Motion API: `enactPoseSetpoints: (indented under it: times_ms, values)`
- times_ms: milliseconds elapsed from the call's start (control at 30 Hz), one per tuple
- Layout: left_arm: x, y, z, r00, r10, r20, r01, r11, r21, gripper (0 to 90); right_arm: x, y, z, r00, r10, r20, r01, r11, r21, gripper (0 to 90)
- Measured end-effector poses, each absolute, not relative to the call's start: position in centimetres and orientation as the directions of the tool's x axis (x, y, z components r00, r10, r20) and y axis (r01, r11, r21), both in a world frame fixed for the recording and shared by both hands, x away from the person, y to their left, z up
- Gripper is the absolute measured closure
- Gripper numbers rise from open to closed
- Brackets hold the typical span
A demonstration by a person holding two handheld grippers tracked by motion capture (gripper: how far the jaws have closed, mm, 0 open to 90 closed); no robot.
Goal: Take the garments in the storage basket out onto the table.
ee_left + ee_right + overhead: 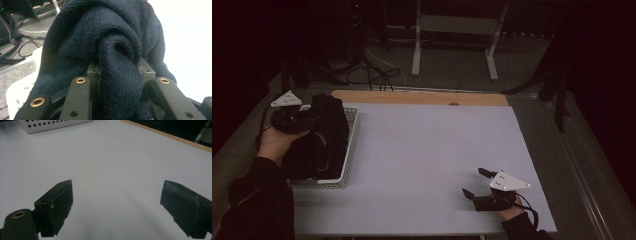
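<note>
The left tongs [117,75] are clenched on a fold of a dark blue knitted garment [107,37], the wool bunched thick between the jaws. In the high view the same left tongs [294,120] sit over a white perforated basket [344,172] at the left edge of the bench [427,150], and the dark garment [329,135] rises out of the basket as a tall lump, most of it seemingly within or just above the rim. More dark cloth seems to lie lower in the basket, though the dim light does not tell whether it is one piece or several.

The right tongs [474,182] rest near the front right of the bench, well apart from the basket, jaws spread and nothing between them; the right gripper view shows the right tongs [116,207] over bare white surface, with a corner of the basket [50,125] far off.

The work looks to be at an early stage: the grip is made and the garment is partly lifted, but it is not yet free of the basket. Left to do, most likely, is bringing it onto the open bench, where the idle tongs could take a second hold.
</note>
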State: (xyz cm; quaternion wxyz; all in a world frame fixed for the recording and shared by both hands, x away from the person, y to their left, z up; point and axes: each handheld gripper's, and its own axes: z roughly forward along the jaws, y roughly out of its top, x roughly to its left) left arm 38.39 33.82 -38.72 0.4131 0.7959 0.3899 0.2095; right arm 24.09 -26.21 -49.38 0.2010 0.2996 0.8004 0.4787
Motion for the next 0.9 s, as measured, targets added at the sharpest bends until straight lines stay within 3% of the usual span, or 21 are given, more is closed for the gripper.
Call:
enactPoseSetpoints:
  times_ms: [900]
  values:
    - [34.4, 35.3, -32.0, 0.654, 0.756, 0.010, 0.290, -0.263, 0.920, 65.8, 24.1, -26.1, -49.3, -0.737, 0.675, -0.037, 0.282, 0.356, 0.891, 10.9]
